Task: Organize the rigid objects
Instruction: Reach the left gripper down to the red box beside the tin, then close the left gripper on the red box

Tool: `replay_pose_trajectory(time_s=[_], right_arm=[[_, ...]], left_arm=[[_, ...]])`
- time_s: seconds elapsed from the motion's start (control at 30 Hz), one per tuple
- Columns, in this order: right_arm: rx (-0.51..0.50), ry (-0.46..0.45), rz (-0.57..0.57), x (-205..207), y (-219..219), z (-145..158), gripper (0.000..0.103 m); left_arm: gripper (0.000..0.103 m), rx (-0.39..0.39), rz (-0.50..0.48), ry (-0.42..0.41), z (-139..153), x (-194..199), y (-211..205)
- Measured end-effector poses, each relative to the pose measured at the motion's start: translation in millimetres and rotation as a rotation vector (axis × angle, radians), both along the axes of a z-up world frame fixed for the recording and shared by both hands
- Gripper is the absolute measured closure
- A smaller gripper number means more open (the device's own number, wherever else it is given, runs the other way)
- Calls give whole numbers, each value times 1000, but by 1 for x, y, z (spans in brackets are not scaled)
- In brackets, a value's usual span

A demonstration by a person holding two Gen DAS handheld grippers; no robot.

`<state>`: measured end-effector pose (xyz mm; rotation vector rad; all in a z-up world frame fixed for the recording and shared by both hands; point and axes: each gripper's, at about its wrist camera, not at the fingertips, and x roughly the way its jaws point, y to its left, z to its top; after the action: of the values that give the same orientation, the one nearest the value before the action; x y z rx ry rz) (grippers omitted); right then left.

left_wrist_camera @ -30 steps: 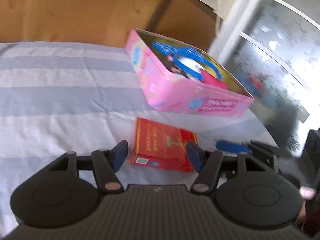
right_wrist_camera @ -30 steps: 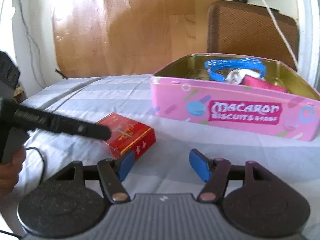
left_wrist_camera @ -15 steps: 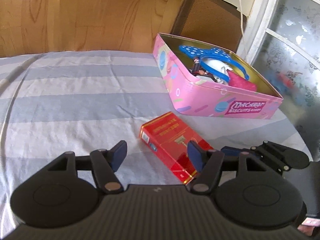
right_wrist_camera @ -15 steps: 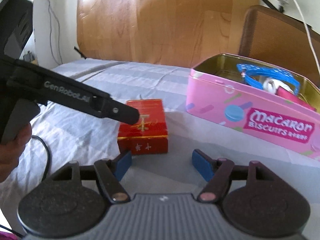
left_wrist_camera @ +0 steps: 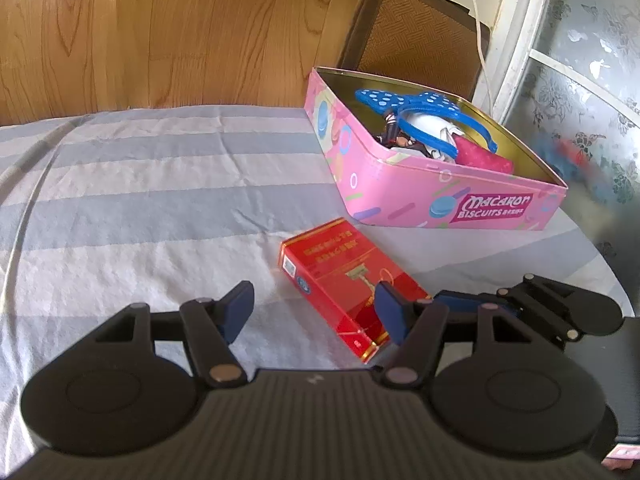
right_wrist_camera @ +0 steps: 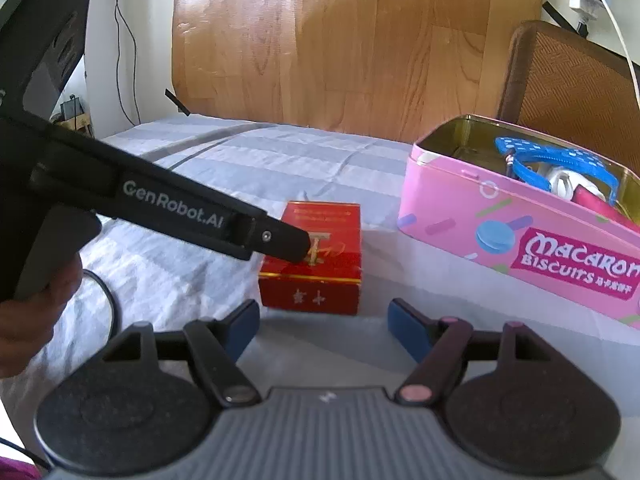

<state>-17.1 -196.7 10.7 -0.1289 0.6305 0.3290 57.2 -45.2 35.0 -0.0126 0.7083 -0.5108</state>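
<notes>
A red box (left_wrist_camera: 344, 280) lies flat on the striped cloth, just in front of a pink Macaron biscuit tin (left_wrist_camera: 420, 196). The tin is open and holds a blue spotted headband (left_wrist_camera: 416, 104) and other small items. My left gripper (left_wrist_camera: 316, 308) is open and empty; its right finger overlaps the box's near end. In the right wrist view the red box (right_wrist_camera: 316, 276) sits straight ahead of my open, empty right gripper (right_wrist_camera: 324, 320), with the tin (right_wrist_camera: 500, 216) to the right. The left gripper's finger tip (right_wrist_camera: 292, 240) hovers over the box's top.
A wooden panel (left_wrist_camera: 160, 32) stands behind the table, and a brown woven chair (left_wrist_camera: 412, 36) behind the tin. A frosted glass door (left_wrist_camera: 580, 100) is at the right. The striped cloth (left_wrist_camera: 140, 200) spreads to the left. A black cable (right_wrist_camera: 108, 300) lies at the left.
Both grippers have swung round and closed in on the red box. The box now lies straight ahead of the right gripper. Both grippers stay open.
</notes>
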Motion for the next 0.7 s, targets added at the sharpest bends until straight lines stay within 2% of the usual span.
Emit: replay_pose_trajectory(time_s=[0.3, 0.57, 0.7], right_arm=[[-12, -4, 8, 3, 5, 1, 27], [-44, -19, 29, 10, 17, 2, 22], [-53, -26, 38, 13, 25, 2, 21]], left_arm=[[34, 2, -2, -3, 2, -5, -1], [34, -66, -12, 25, 4, -11, 3], [34, -74, -15, 35, 3, -12, 4]])
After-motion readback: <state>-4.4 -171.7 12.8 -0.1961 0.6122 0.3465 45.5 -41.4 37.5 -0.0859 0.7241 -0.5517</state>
